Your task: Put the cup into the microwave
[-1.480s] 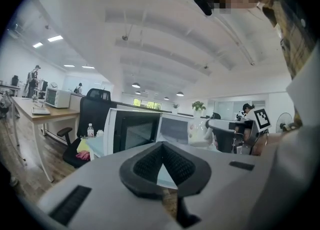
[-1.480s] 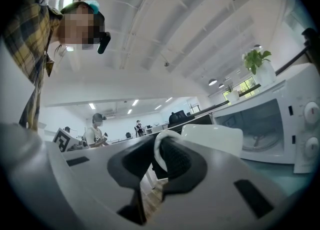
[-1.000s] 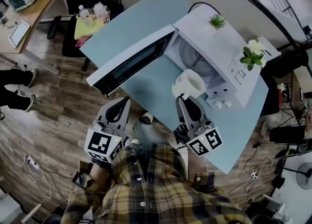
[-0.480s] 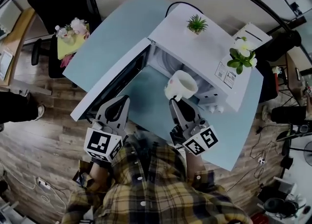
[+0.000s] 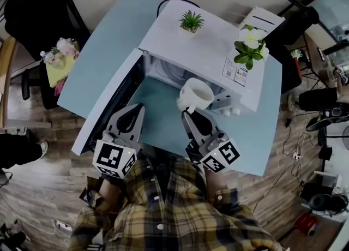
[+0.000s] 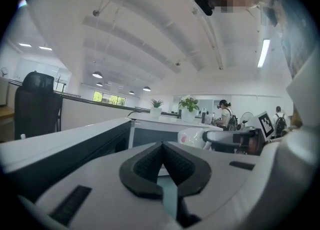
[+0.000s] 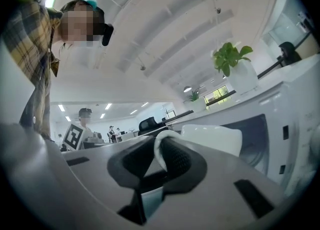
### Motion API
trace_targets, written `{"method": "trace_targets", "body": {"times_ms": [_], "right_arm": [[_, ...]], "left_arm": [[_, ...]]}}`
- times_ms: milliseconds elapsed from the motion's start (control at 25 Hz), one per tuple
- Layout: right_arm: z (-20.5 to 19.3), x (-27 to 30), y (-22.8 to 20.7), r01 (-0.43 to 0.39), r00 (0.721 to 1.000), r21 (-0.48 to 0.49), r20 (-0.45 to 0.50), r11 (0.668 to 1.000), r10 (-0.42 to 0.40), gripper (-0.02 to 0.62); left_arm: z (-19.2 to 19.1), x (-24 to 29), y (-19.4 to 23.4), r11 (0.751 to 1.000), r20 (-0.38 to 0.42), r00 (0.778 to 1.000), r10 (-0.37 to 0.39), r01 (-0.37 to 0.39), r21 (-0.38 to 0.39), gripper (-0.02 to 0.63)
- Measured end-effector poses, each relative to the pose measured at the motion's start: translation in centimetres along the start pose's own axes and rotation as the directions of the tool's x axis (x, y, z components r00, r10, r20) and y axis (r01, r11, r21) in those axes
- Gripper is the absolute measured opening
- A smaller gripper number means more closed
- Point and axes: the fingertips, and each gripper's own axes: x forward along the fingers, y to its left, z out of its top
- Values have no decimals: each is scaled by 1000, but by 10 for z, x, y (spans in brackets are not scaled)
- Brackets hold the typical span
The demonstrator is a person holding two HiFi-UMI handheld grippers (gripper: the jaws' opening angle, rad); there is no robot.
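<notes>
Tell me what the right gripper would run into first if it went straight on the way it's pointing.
The right gripper is shut on the handle of the cup and points toward the open cavity of the microwave. The cup would probably meet the cavity's inside first, though depth is unclear.

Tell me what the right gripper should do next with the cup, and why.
Probably carry the cup straight forward into the microwave. The right gripper is shut on the cup's handle, the cup hangs just in front of the open cavity, and the door stands swung wide to the left, so nothing seems to block the way in.
</notes>
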Motion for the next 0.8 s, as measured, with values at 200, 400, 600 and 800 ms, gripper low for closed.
{"method": "trace_targets", "body": {"times_ms": [200,400,600,800], "right_arm": [[4,-5,-8,71,997,0,17,997,-71,60],[6,-4,-17,134,991,5,23,991,-134,60],[2,1,-23,162,987,8,18,987,-162,60],[-1,3,-29,173,985,12,7,985,-174,60]], "left_arm": [[5,18,-4,996,-15,996,-85,86,14,-9],[13,33,-6,987,-25,988,-155,156,27,-11],[7,44,-8,980,-48,979,-198,199,24,-10],[5,50,-7,976,-61,975,-212,214,29,-9]]}}
